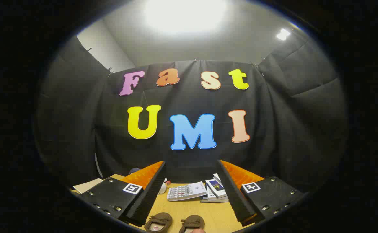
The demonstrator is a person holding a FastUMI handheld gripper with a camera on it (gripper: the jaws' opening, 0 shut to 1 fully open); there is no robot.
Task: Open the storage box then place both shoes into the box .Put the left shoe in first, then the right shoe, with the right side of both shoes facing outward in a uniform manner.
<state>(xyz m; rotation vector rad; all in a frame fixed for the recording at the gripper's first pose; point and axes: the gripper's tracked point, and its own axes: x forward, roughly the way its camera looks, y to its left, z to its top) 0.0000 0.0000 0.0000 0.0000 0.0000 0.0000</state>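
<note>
Fingers spread wide, holding nothing, gripper (190, 191) aimed high; both shoes (175, 223) lie side by side on worktop (195, 207), nearer than and below the fingertips.

A broad ceiling light (185, 14) blows out to pure white glare overhead, with a smaller lamp (283, 34) beside it. The black cloth wall (289, 129) stays dim. Fisheye distortion bows the edges (corners curve strongly), while the wooden tabletop (192, 210) is evenly lit and sharp.
</note>
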